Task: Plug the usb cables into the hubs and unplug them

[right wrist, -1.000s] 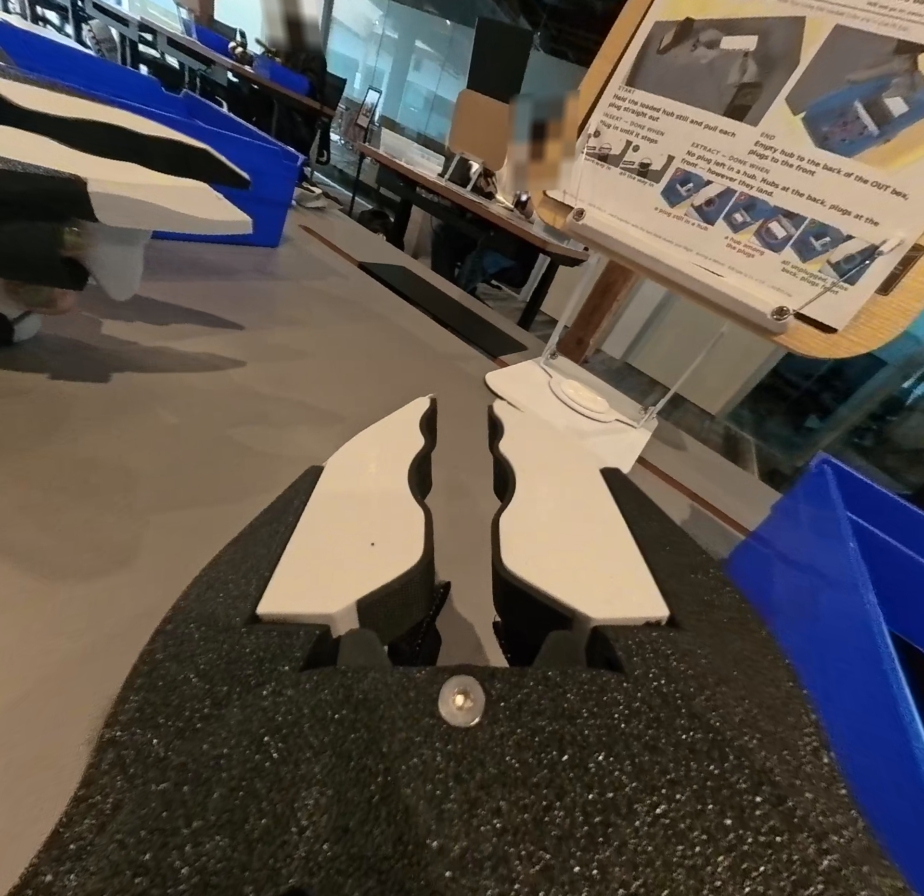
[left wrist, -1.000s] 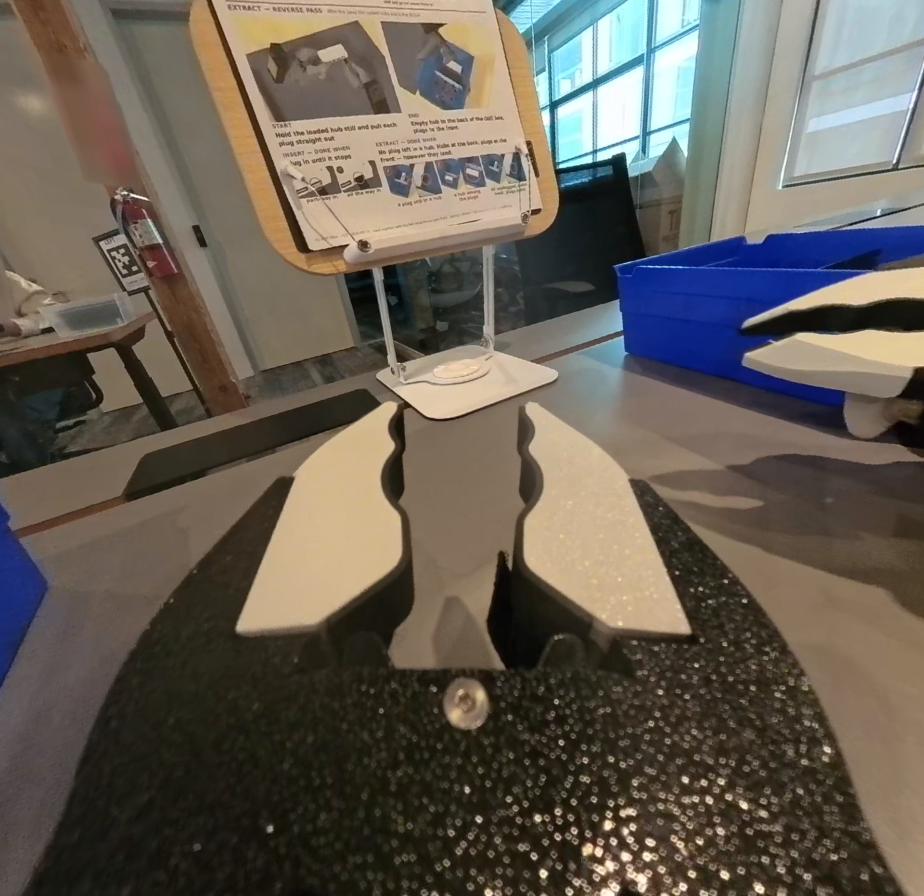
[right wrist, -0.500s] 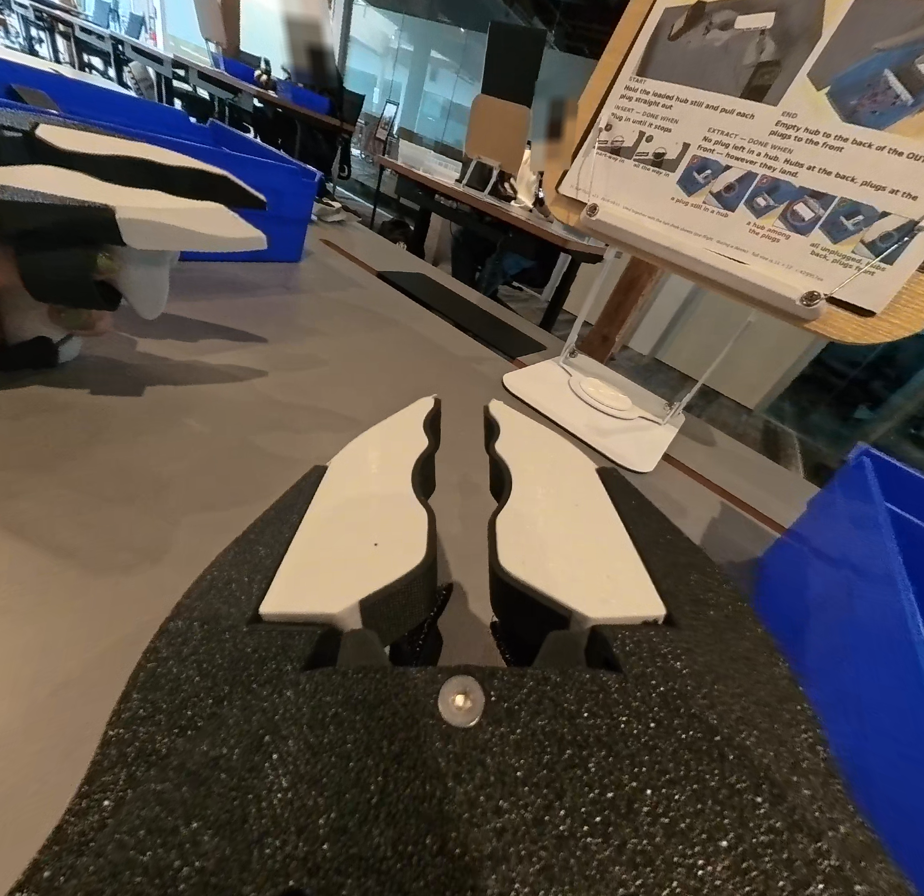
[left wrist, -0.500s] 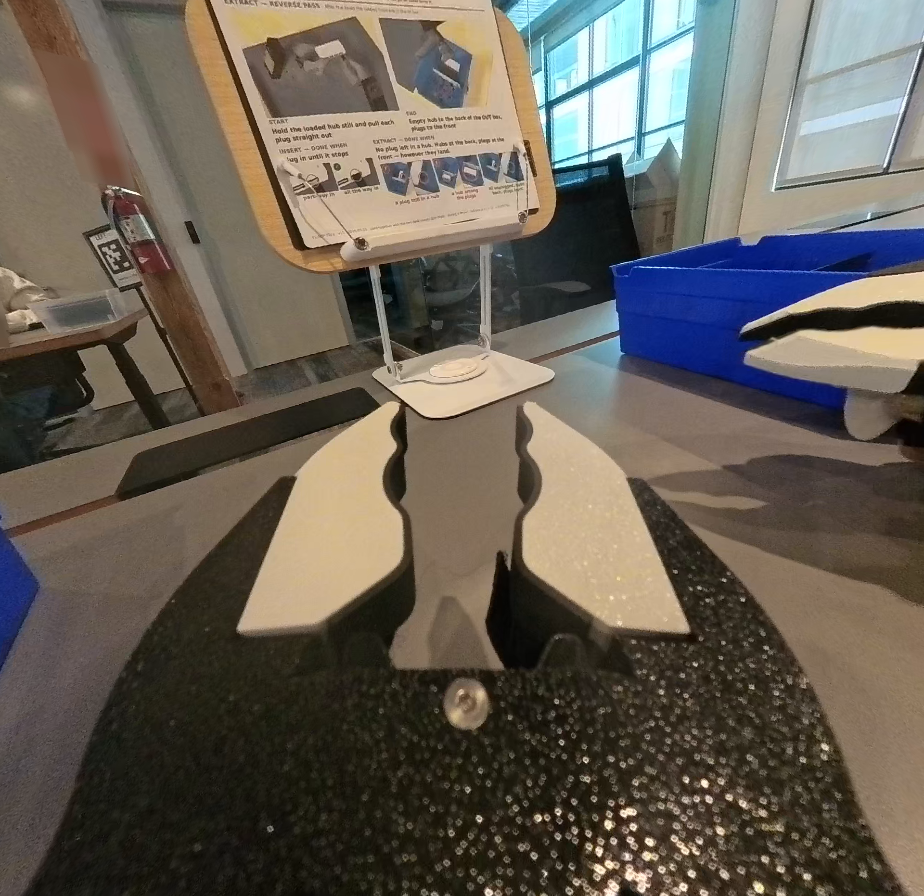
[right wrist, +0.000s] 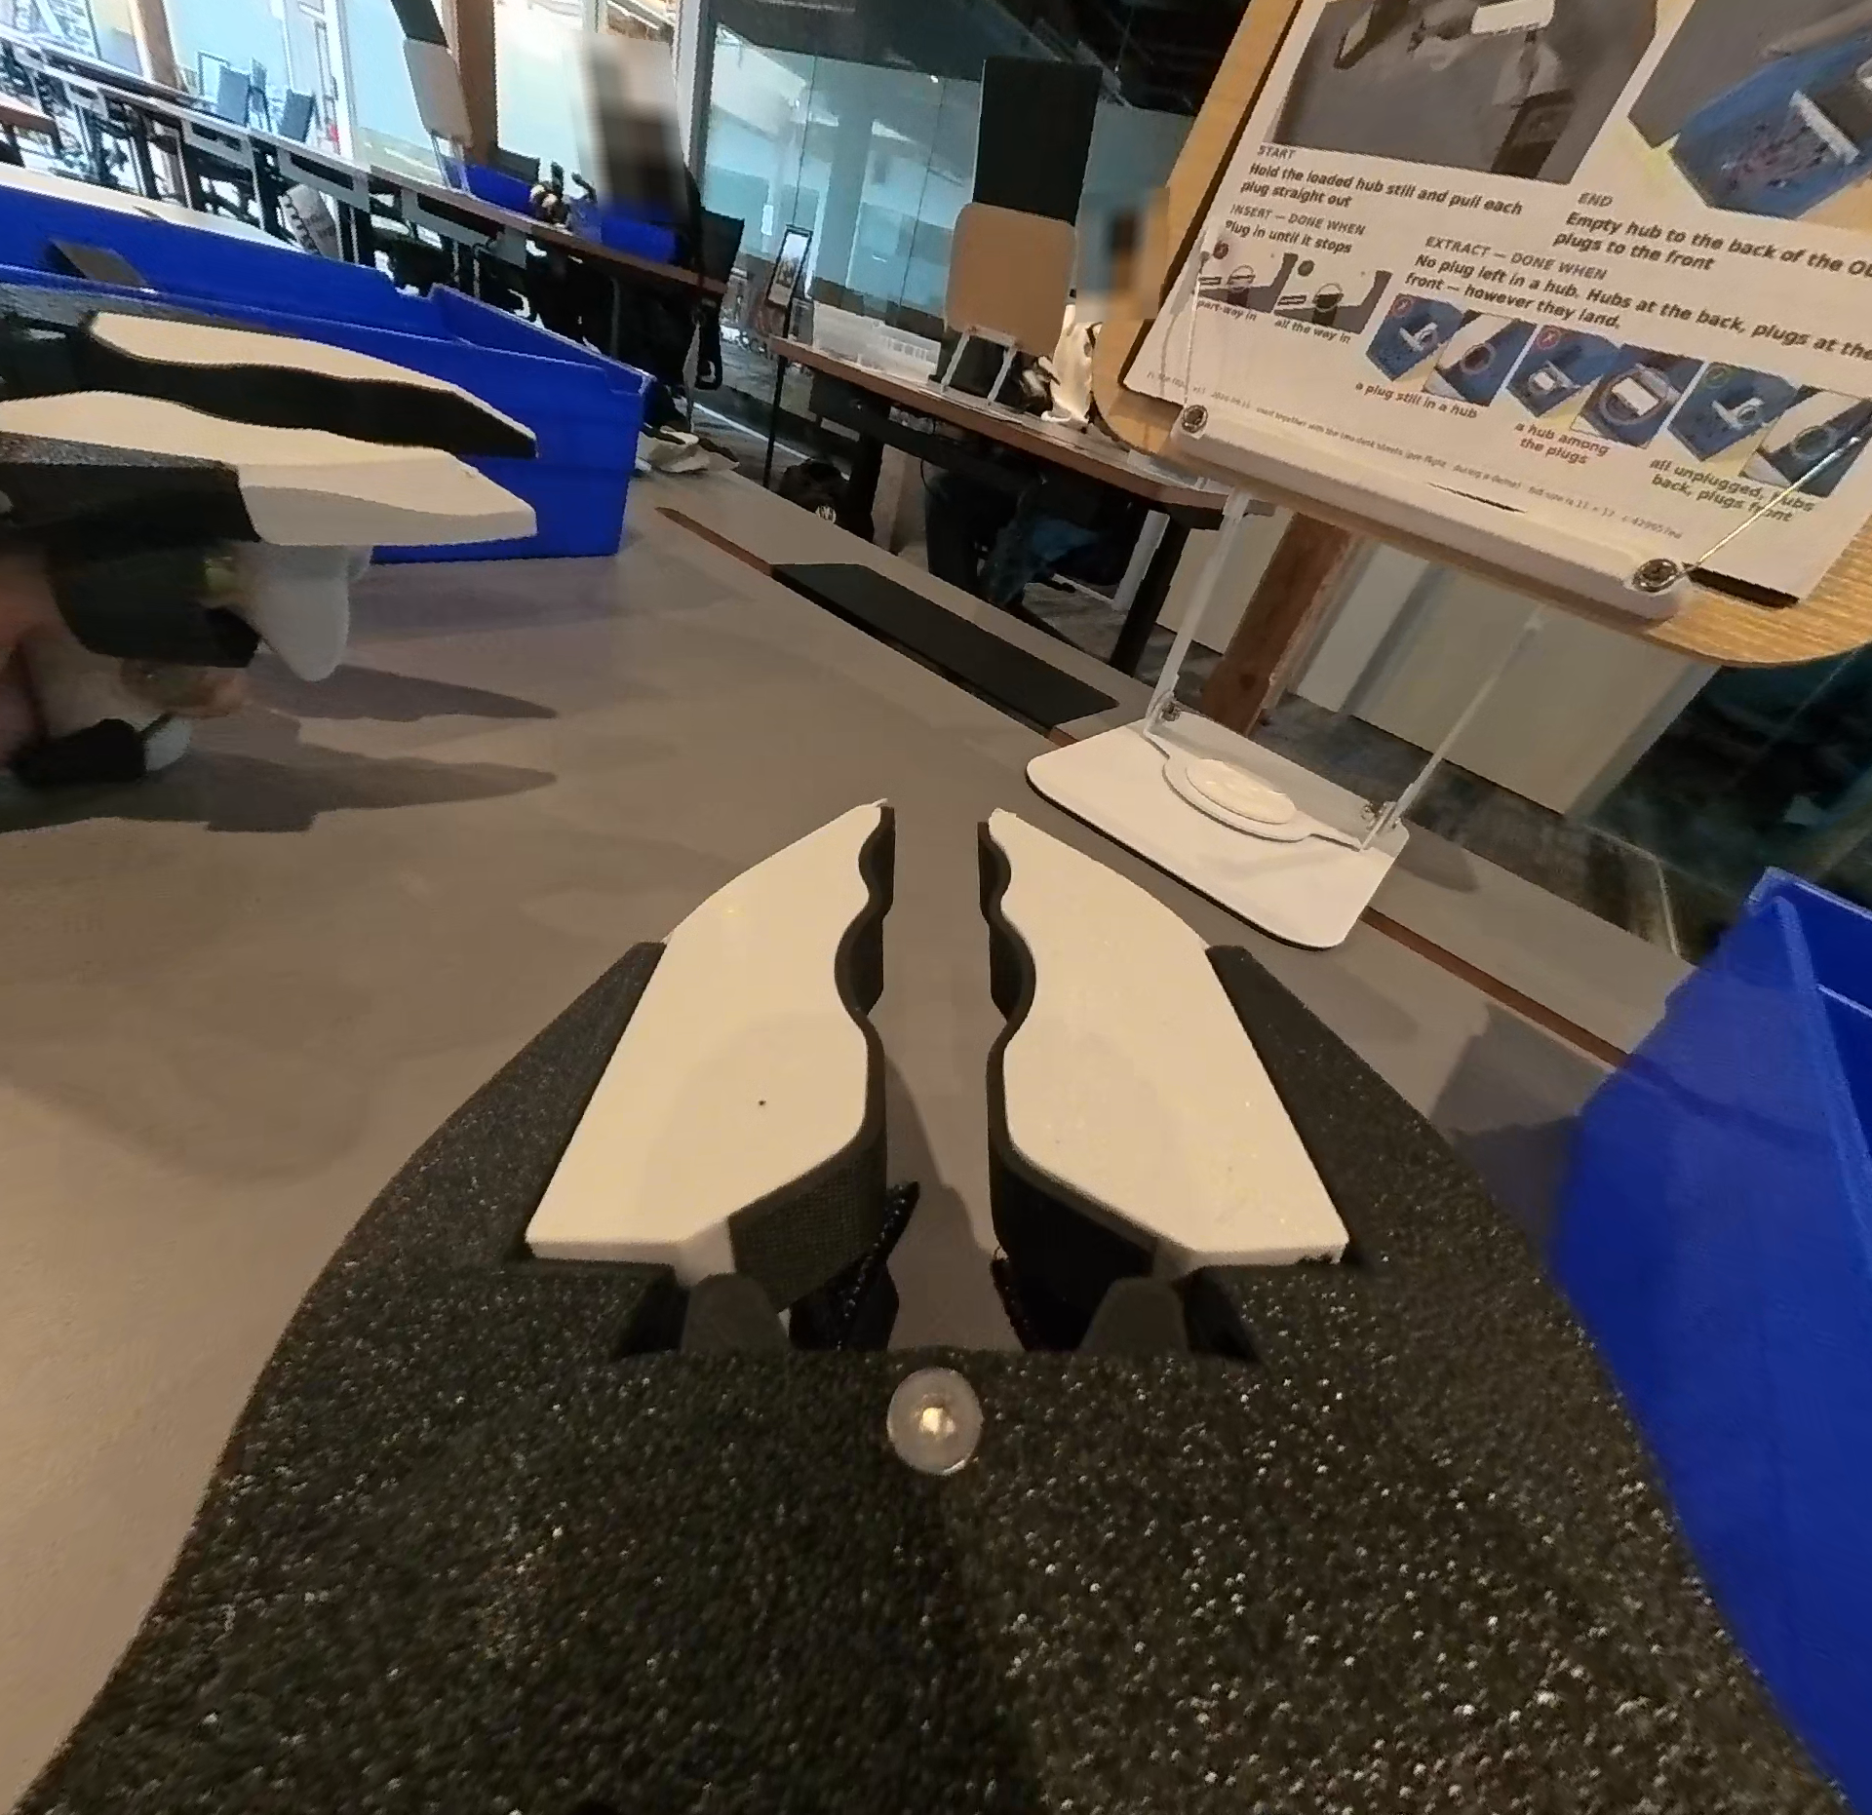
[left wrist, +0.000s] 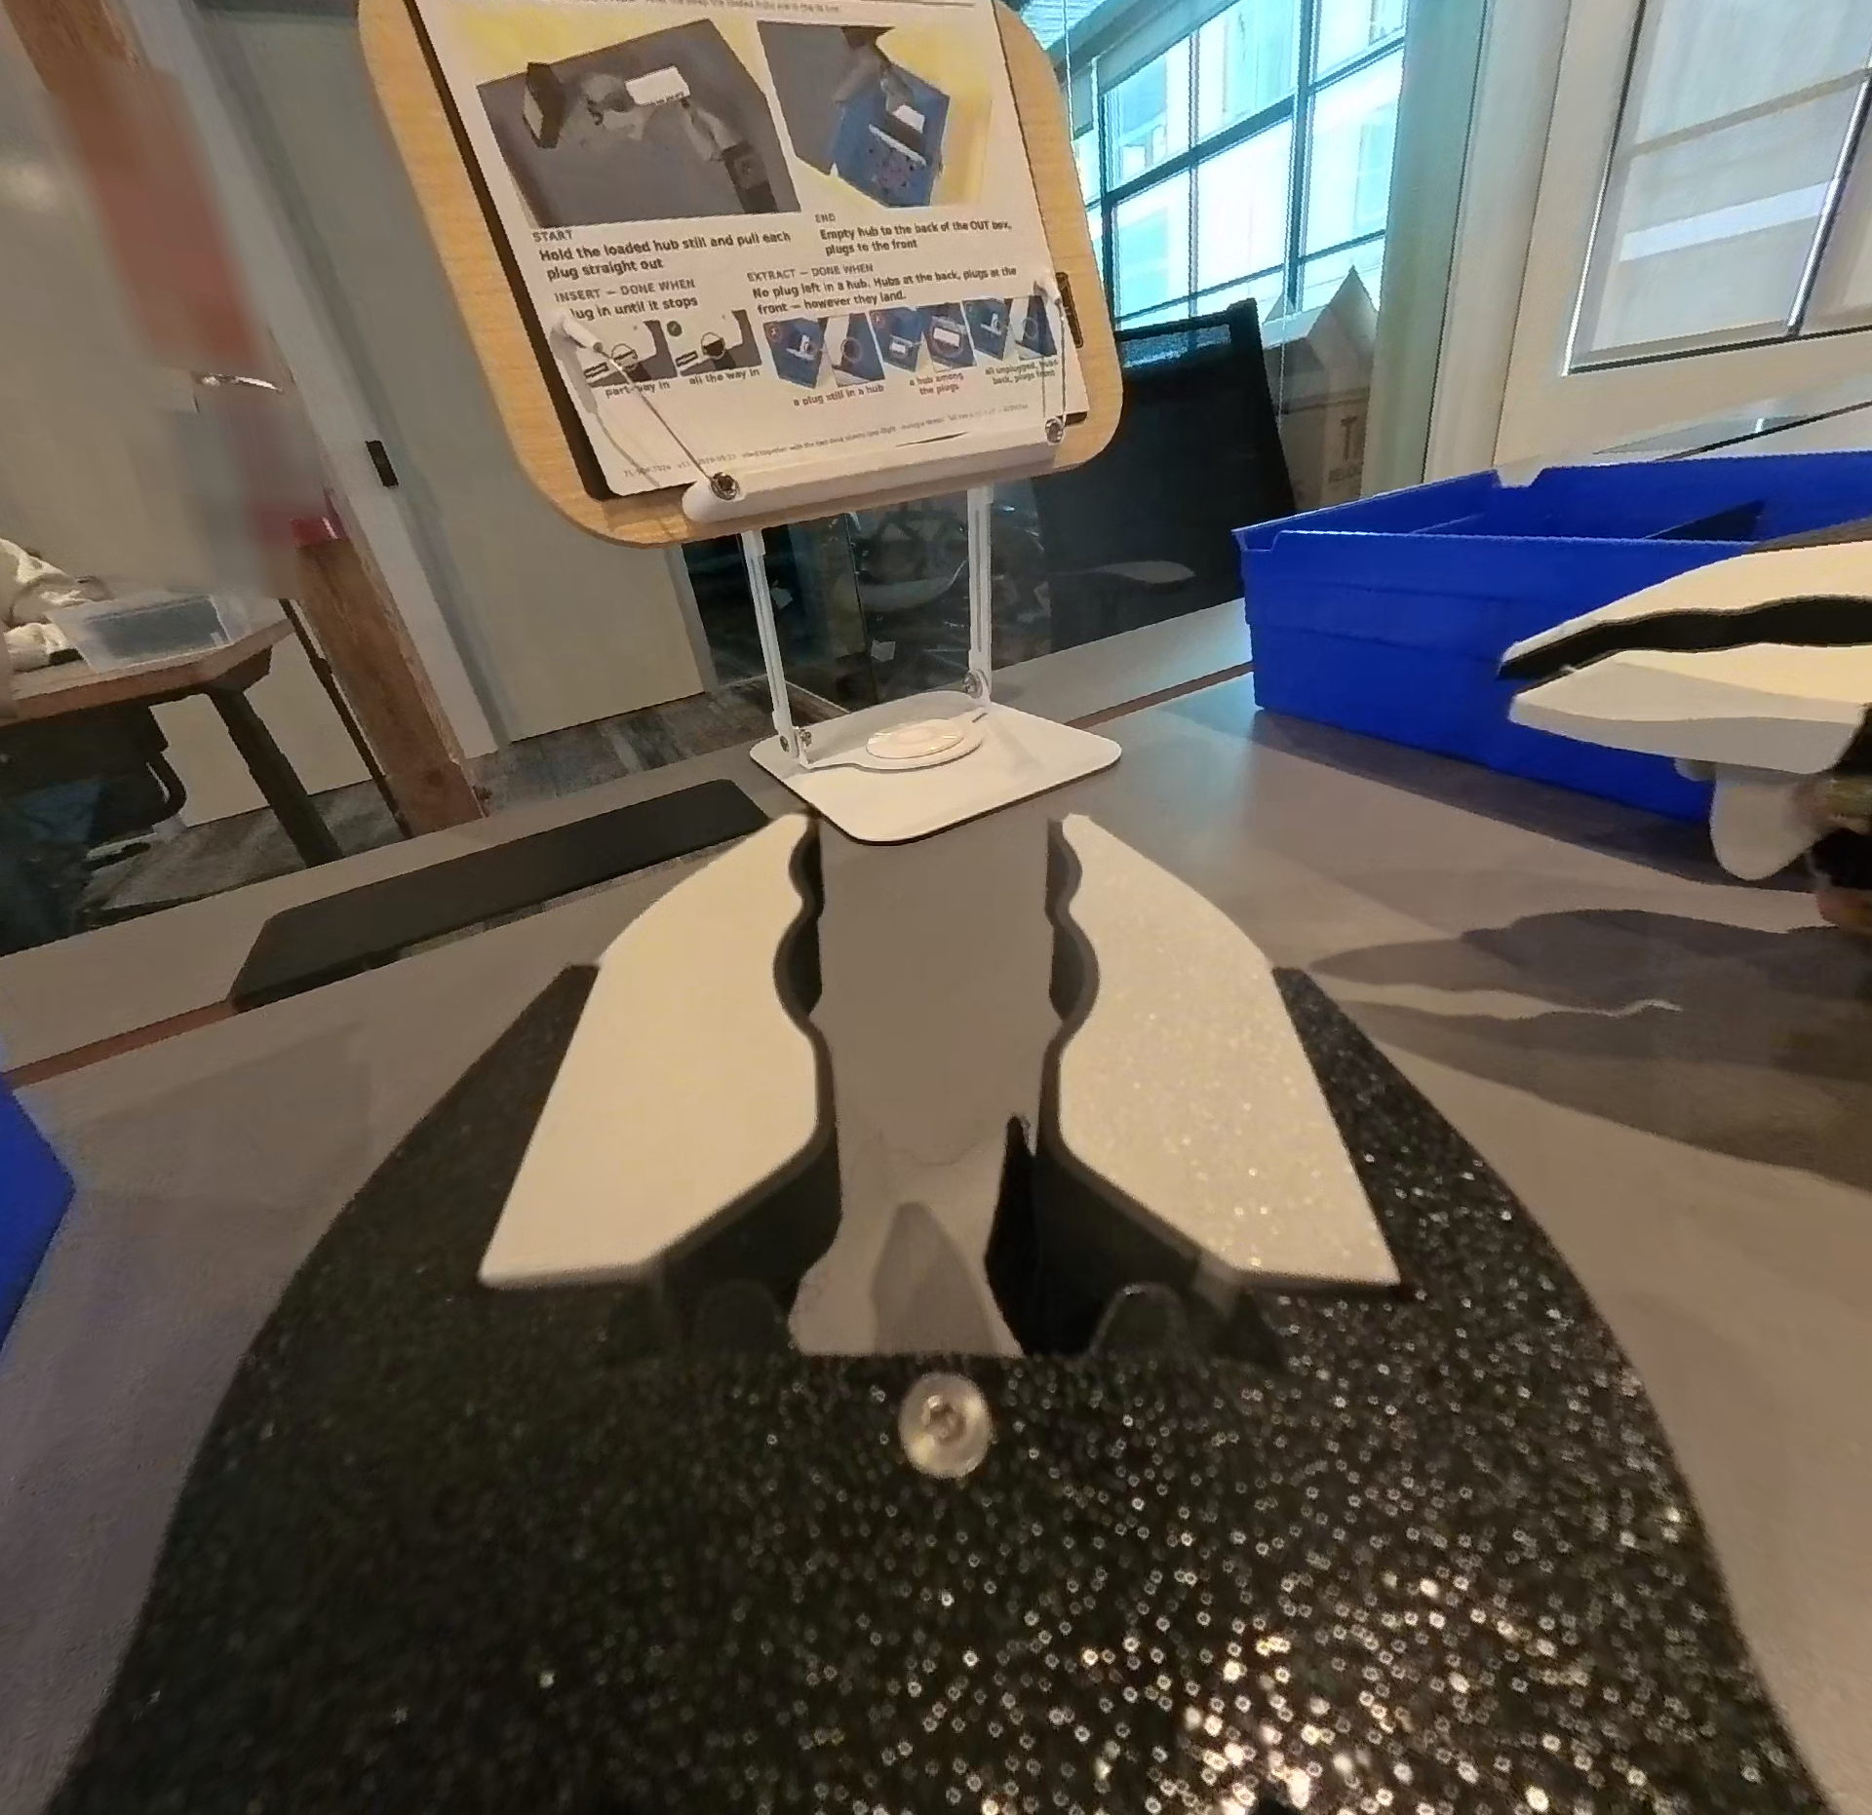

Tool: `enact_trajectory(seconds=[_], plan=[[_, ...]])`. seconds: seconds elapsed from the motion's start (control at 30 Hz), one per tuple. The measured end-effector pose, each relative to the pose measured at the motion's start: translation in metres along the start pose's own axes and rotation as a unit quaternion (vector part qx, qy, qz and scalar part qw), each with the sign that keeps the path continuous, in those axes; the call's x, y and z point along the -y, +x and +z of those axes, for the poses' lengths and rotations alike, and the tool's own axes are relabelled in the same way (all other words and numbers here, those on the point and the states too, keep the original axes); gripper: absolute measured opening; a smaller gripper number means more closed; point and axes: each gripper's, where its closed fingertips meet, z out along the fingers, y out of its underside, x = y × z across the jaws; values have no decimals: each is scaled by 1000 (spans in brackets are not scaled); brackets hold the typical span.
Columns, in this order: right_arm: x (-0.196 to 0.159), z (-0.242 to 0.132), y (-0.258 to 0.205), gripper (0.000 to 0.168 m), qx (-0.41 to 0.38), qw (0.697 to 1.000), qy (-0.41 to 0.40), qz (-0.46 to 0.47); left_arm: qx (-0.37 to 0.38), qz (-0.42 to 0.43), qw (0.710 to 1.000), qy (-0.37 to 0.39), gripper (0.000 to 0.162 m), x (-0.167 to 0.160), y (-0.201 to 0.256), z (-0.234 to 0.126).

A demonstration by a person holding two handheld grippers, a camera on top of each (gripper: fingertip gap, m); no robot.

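Both the left gripper and right gripper hover released and empty over the grey surface, instruction stand at upper centre.

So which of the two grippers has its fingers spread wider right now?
The left gripper: a broad strip of grey table shows between its fingers, while the right gripper leaves only a narrow slit. Both are empty.

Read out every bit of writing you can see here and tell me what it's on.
I won't repeat writing; these things bear it.
Instruction sheet on the wooden board: printed headings and captions, legible.
Cardboard box behind the glass: dark print, cut off.
Small framed sign far off, right wrist view: too small.
Blue bin, left gripper, right gripper: none seen.
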Motion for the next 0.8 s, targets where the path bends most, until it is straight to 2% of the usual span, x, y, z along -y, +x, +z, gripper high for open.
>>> enact_trajectory(seconds=[0.23, 0.37, 0.47, 0.57, 0.7, 0.8], plan=[[1, 1, -2, 15, 6, 1000, 4, 5, 8, -23, 1000, -7, 46, 5, -12, -3], [2, 0, -3, 14, 7, 1000, 7, 2, 25, -27, 999, -5, 53, 38, -29, -18], [1, 0, 0, 14, 3, 1000, 7, 6, 57, -54, 997, -4, 53, 68, -53, -44], [1, 0, 2, 14, 2, 1000, 7, 13, 115, -54, 992, -15, 53, 83, -90, -81], [1, 0, 1, 12, 3, 1000, 6, 9, 227, -23, 970, -82, 51, 78, -168, -138], [0, 0, 0, 11, 3, 1000, 5, 4, 219, 33, 961, -167, 50, 62, -216, -161]])
